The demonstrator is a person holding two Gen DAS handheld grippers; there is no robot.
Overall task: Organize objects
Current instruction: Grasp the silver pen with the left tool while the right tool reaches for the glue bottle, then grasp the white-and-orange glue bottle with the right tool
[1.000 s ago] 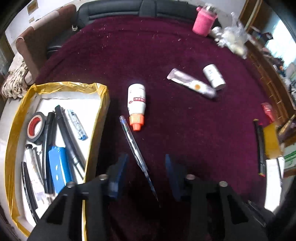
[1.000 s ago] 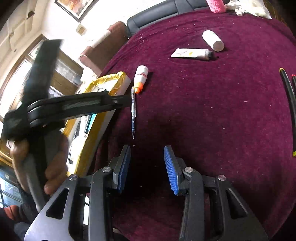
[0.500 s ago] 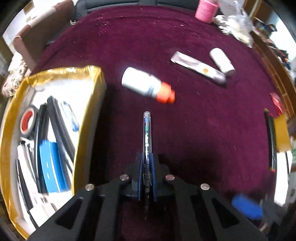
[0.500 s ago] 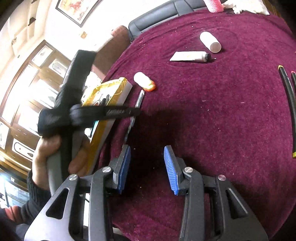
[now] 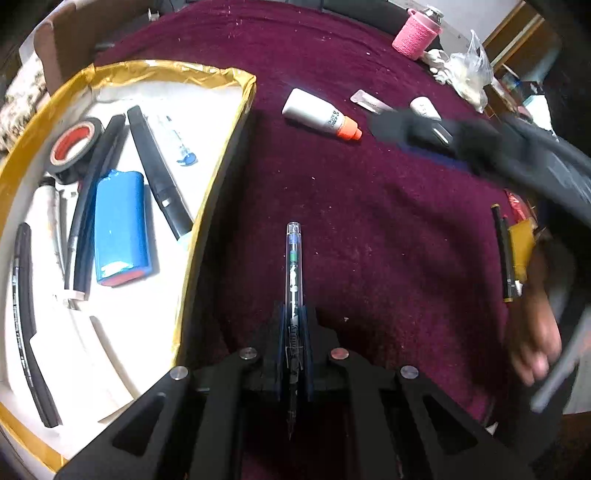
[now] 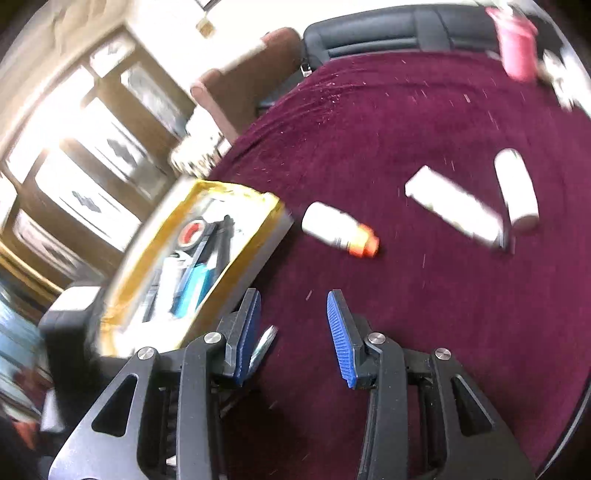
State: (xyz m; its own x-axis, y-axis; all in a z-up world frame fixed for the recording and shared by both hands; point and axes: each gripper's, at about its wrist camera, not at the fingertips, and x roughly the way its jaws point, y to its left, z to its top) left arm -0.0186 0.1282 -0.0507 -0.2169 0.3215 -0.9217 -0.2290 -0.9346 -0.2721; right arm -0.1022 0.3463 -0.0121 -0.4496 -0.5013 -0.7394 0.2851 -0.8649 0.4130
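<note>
My left gripper [image 5: 294, 314] is shut on a clear pen [image 5: 293, 266], which sticks straight out ahead above the maroon cloth, just right of the gold-rimmed box [image 5: 236, 122]. The box holds a tape roll [image 5: 72, 147], a blue pack [image 5: 120, 229] and black markers. My right gripper [image 6: 293, 325] is open with nothing between its blue pads. It hovers near the box corner [image 6: 277, 210]. A white bottle with an orange cap [image 6: 336, 230] lies ahead of it. The pen's end [image 6: 264, 343] shows beside its left finger.
A white tube [image 6: 450, 206] and a white cylinder [image 6: 515, 188] lie further right on the cloth. A pink cup [image 5: 415, 35] and a plastic bag [image 5: 465, 70] sit at the far edge. Markers and a yellow item [image 5: 521, 247] lie at the right, by a person's hand [image 5: 535, 332].
My left gripper closed on the pen, lifted it and moved closer to the box. The white bottle turned on the cloth. My right gripper swung across toward the bottle and tube.
</note>
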